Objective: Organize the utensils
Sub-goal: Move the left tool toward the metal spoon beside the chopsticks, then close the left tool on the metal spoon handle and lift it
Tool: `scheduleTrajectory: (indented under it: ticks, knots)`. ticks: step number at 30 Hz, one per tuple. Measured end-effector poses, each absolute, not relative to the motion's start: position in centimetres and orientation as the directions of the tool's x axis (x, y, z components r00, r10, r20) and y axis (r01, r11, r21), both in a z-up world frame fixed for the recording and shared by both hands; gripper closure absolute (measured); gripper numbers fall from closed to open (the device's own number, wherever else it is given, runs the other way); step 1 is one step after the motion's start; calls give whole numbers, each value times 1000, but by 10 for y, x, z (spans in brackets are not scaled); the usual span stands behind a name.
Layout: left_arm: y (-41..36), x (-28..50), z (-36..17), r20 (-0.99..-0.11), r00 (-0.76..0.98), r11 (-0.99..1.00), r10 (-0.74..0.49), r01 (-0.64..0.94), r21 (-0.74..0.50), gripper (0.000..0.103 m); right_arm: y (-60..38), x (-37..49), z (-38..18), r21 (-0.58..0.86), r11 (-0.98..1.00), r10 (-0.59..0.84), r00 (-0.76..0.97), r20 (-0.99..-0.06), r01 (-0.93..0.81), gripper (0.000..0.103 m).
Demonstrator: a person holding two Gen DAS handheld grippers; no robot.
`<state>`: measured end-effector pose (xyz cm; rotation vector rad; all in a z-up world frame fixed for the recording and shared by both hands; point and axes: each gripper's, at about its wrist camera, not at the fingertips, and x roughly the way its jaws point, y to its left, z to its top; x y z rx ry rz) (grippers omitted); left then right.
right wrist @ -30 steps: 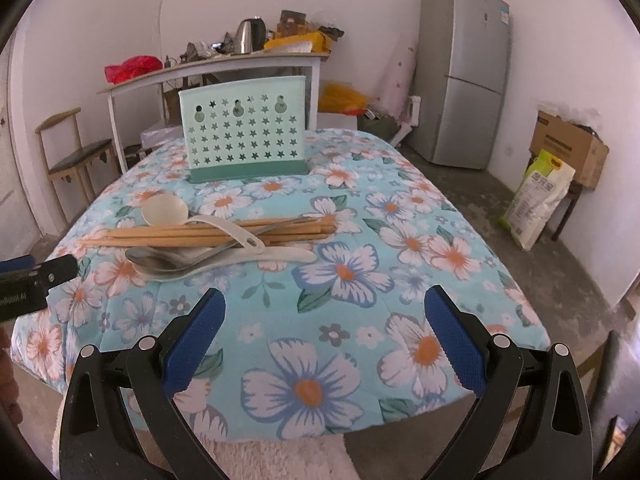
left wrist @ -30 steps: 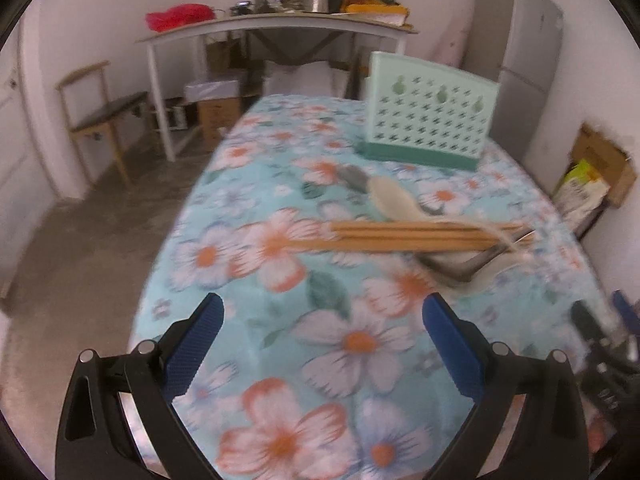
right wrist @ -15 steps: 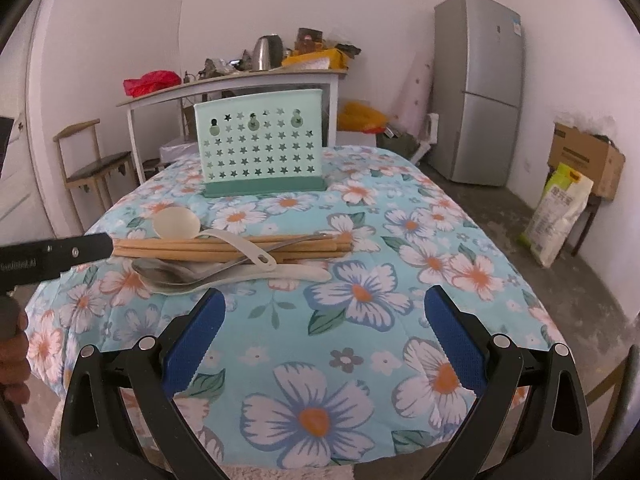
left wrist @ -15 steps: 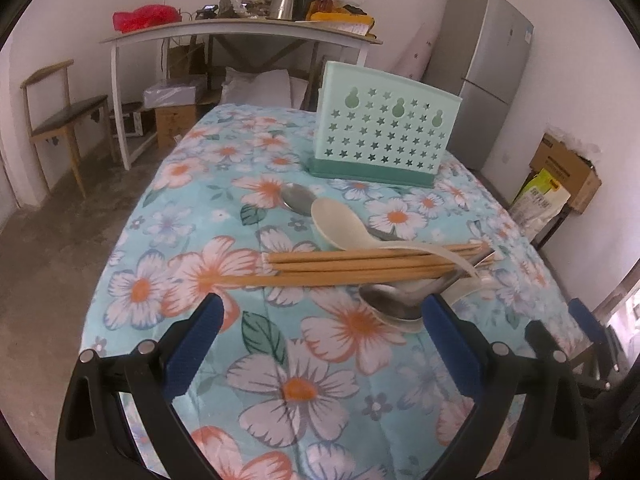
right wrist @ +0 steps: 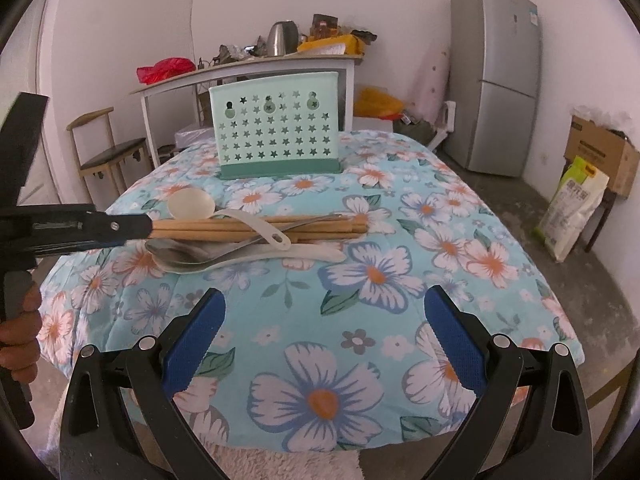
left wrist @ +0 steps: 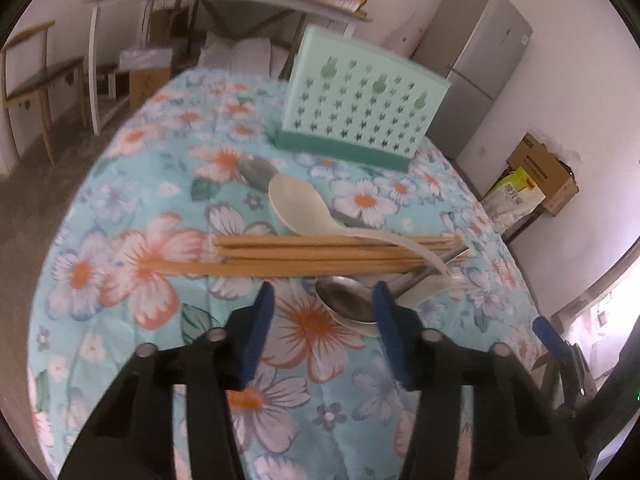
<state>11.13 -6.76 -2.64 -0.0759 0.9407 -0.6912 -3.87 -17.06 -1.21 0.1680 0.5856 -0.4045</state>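
Note:
Several wooden chopsticks lie in a bundle across the flowered table, with a white spoon resting over them. A metal spoon lies just in front of the bundle. A mint star-holed utensil holder stands upright behind. My left gripper hovers just short of the chopsticks. Its jaws are closing, half-narrowed, and its pads press on nothing; the spoon's bowl shows in the gap. In the right wrist view the left gripper reaches the chopsticks' left ends. My right gripper is open and empty near the table's front edge.
A grey fridge stands at the back right. Near it are a cardboard box and a bag. A white side table with a kettle and a wooden chair stand behind. A person's hand holds the left gripper's handle.
The left gripper moved in toward the utensil pile and tilted down, and its jaws narrowed from wide open to about half. The right gripper stayed put and wide open.

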Motion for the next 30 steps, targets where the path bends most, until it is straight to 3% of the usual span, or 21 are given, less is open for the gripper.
scheduleTrajectory:
  ticks: [9,21,28,30]
  knots:
    - [-69,122,-35,-747,362,799,-557,479,-364,99,-172,-39,-18,58,905,-312,749,-585,422,8]
    - [-36,102,-11,-756,393,831,-523,430,-352,102,-167,-39,-23,62,908,-303,752,-585,414,8]
    - [5,118,-36,-723,311,786,-617,277,-552,101,-161,-38,-21,63,915,-287,756,-589,398,8]
    - [10,119,-40,-705,295,765,-644,256,-591,95,-160,-39,-20,60,915,-290,756,-586,398,8]
